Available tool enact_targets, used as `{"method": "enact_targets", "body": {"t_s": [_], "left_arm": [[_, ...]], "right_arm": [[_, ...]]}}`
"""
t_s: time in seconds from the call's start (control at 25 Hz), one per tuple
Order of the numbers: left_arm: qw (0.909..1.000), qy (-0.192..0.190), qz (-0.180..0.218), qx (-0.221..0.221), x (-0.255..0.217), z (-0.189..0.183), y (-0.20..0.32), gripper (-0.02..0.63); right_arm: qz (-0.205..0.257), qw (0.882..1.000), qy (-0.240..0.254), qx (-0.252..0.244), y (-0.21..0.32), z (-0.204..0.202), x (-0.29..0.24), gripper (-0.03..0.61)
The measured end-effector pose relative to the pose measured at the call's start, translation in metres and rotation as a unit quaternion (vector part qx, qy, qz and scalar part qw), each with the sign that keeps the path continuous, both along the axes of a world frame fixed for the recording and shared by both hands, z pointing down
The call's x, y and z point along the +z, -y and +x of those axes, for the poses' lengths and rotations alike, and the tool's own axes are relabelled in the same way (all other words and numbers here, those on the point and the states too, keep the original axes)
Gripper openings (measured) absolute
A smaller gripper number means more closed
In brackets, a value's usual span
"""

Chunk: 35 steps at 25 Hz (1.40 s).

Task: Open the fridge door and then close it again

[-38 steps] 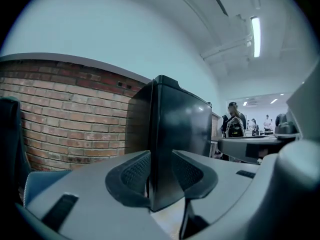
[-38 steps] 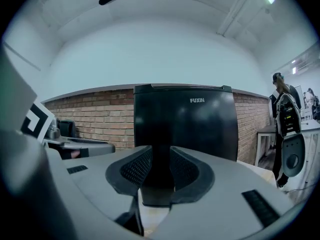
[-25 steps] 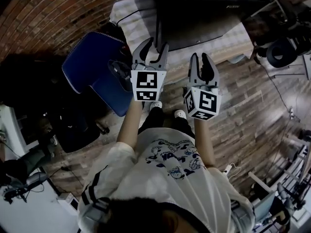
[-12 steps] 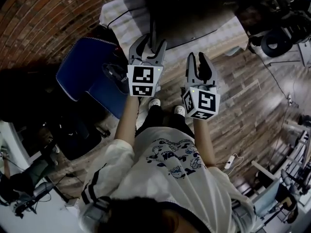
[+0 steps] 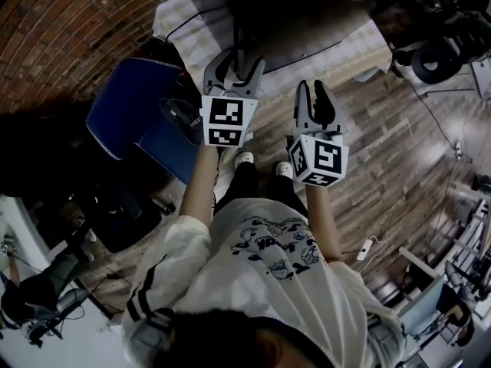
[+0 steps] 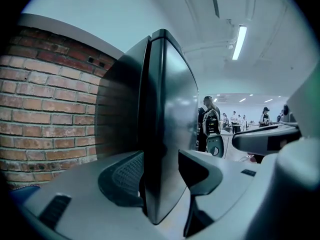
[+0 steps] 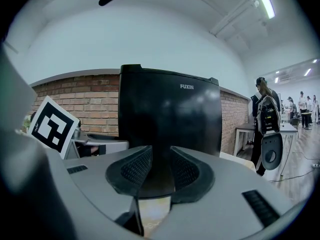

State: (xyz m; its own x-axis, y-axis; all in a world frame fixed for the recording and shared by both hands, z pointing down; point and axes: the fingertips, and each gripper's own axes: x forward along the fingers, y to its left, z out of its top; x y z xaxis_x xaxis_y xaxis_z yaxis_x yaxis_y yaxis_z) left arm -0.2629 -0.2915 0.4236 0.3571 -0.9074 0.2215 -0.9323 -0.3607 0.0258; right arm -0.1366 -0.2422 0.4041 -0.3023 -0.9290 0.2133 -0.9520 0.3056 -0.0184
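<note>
Head view: both forearms are held out forward, side by side. At the far left a blue chair (image 5: 126, 106) is seen before the brick wall (image 5: 69, 37). The left gripper (image 5: 238, 64) is raised to the black fridge (image 5: 307, 21), which stands on a cloth-covered table (image 5: 192, 21). Its fingers (image 6: 125, 176) are spread wide and the front edge of the fridge is placed between them; whether it is touched cannot be told. The fridge door is seen closed, so its content is not shown. The right gripper (image 5: 316, 90) is held just beside, in front of the door, its fingers (image 7: 132, 166) only narrowly apart with nothing clamped. Compared with one second ago, both grippers are brought a little closer to the fridge.
</note>
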Motion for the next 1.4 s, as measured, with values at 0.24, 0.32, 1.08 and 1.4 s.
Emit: {"method": "enact_targets", "body": {"t_s": [0.24,0.32,1.08,1.4], "left_arm": [[0.9999,0.005,0.007,0.009,-0.003,0.001,0.010,0.215],[0.9999,-0.001,0.009,0.006,-0.004,0.001,0.013,0.212],[0.9995,-0.019,-0.009,-0.025,-0.006,0.001,0.011,0.196],[0.9997,-0.024,0.008,0.007,-0.007,0.046,-0.043,0.170]], "right_arm": [[-0.004,1.000,0.001,0.003,0.001,0.001,0.004,0.121],[-0.003,1.000,0.002,0.004,0.001,0.001,0.004,0.121],[-0.004,1.000,0.017,-0.012,-0.012,0.010,0.004,0.121],[0.009,0.999,0.029,-0.015,-0.018,0.026,-0.007,0.121]]}}
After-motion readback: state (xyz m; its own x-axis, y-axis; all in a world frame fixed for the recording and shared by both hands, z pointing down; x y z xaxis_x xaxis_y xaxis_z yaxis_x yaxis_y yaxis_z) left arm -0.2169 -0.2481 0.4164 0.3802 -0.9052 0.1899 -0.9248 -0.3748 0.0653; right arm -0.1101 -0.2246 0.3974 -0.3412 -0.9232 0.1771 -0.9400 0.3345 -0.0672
